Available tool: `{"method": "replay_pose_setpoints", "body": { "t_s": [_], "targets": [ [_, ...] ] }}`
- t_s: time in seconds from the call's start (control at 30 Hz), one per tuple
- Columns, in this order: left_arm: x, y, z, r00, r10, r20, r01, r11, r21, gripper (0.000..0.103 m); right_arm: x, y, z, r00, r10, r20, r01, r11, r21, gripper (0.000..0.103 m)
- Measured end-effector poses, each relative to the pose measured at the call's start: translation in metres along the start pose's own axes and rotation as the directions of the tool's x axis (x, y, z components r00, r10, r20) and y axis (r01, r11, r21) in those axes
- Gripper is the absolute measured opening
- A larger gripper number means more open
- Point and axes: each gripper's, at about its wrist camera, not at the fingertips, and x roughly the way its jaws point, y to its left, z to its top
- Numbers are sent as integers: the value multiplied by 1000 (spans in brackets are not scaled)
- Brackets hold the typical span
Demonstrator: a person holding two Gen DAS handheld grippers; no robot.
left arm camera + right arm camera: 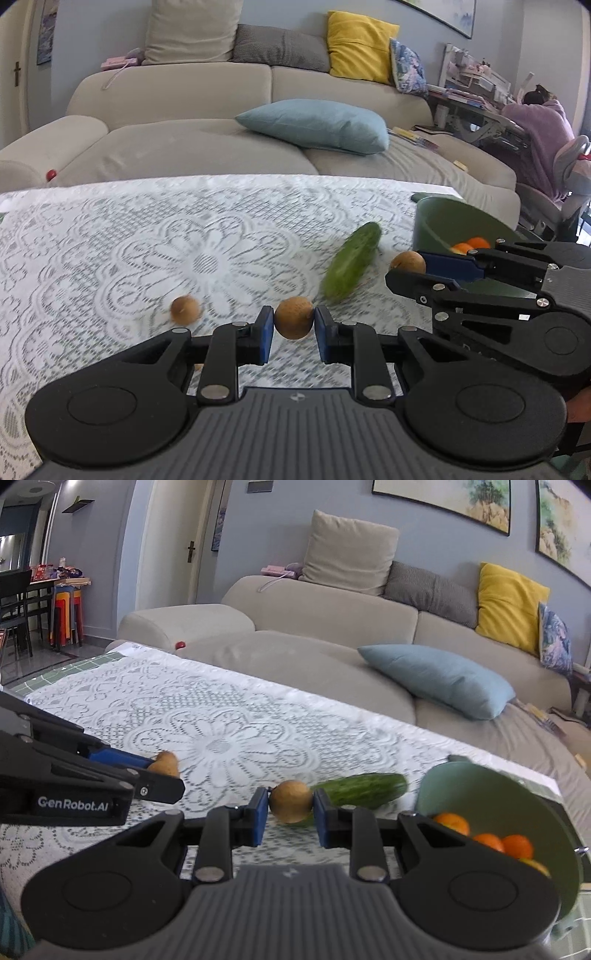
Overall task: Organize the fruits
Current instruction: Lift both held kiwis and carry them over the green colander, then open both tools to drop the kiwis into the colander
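White floral lace tablecloth, green cucumber, brown fruits, orange tangerines, green bowl.

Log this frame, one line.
left gripper: shut on brown fruit | right gripper: shut on second brown fruit | bowl: holds oranges

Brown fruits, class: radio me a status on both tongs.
Left tongs shut on brown fruit. Right tongs shut on second brown fruit. Green bowl holds oranges; cucumber lies beside it.
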Motion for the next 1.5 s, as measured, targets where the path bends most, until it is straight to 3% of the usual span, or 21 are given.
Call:
{"method": "replay_pose_setpoints", "body": {
  "t_s": [0.27, 0.67, 1.1, 1.5],
  "targets": [
    [8, -45, 31, 997, -76, 32, 74, 995, 60, 26, -19, -53, 10, 997, -83, -4, 83, 997, -5, 23],
    [46, -110, 65, 981, -193, -6, 192, 970, 146, 26, -28, -130, 2, 983, -171, -68, 173, 985, 24, 23],
    [100, -125, 72, 945, -296, -138, 310, 947, 88, 26, -10, -170, -20, 978, -112, -178, 137, 981, 141, 23],
    [119, -124, 67, 953, -254, -166, 270, 959, 81, 26, 10, -163, -30, 975, -49, -218, 80, 988, 132, 23]
  ]
}}
